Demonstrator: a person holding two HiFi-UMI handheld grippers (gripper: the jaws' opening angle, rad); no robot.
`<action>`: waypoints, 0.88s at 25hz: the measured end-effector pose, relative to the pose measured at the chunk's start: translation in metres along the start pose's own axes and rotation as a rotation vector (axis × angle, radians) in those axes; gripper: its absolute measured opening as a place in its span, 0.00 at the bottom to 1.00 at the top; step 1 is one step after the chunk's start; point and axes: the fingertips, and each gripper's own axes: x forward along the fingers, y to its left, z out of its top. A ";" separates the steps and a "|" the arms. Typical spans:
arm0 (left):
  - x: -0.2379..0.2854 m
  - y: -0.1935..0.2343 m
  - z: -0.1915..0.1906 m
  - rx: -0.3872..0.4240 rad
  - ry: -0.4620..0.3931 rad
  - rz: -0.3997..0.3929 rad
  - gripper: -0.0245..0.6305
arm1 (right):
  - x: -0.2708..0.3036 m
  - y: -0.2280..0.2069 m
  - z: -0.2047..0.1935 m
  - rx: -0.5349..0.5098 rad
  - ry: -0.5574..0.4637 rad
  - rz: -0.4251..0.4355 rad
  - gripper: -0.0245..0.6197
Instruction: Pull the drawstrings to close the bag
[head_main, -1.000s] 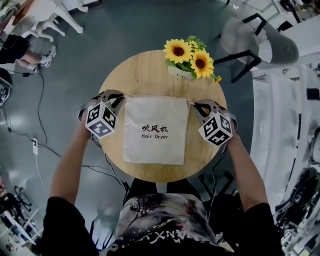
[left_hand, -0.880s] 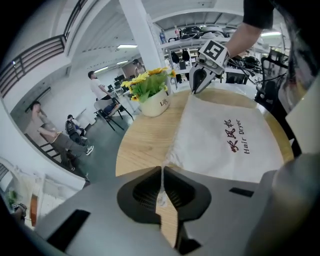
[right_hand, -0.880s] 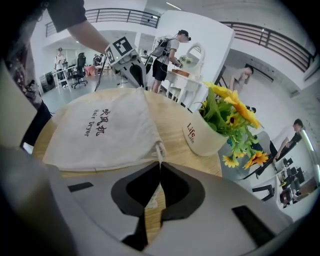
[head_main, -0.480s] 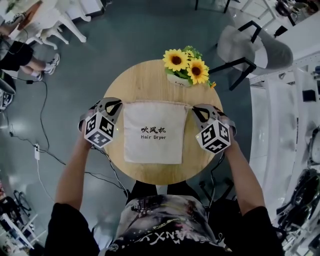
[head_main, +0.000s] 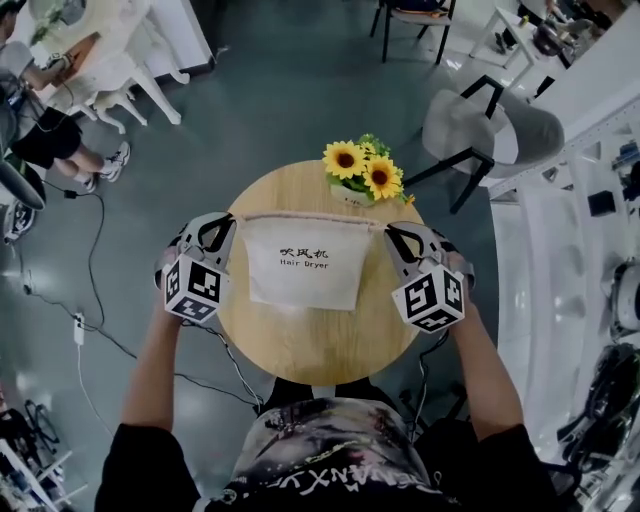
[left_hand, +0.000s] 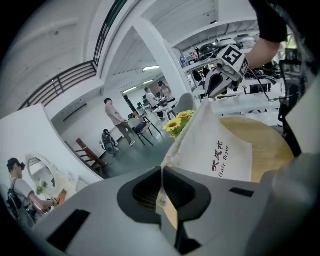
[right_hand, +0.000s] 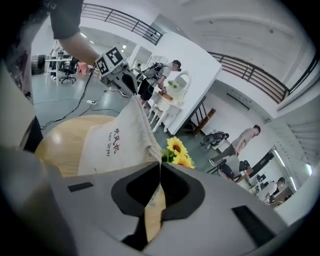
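While both sets of fingers are clenched tight, the left gripper (head_main: 228, 222) pinches the cord at one top corner of the cream "Hair Dryer" bag (head_main: 303, 262) and the right gripper (head_main: 393, 234) clamps the drawstring (right_hand: 157, 159) at the other. The bag hangs stretched between them over the round wooden counter (head_main: 320, 340), its top hem pulled into a taut line. The sunflowers (head_main: 362, 170) stand just behind the bag at the counter's far edge.

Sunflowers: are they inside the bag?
No, the sunflowers stand in the open on the table, past the bag.
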 end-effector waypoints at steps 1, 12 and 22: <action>-0.006 0.005 0.005 0.001 -0.010 0.017 0.08 | -0.006 -0.005 0.006 -0.007 -0.010 -0.016 0.05; -0.069 0.063 0.069 0.023 -0.131 0.195 0.08 | -0.070 -0.061 0.073 -0.078 -0.111 -0.223 0.05; -0.127 0.111 0.121 -0.040 -0.262 0.350 0.08 | -0.123 -0.106 0.122 -0.034 -0.195 -0.386 0.05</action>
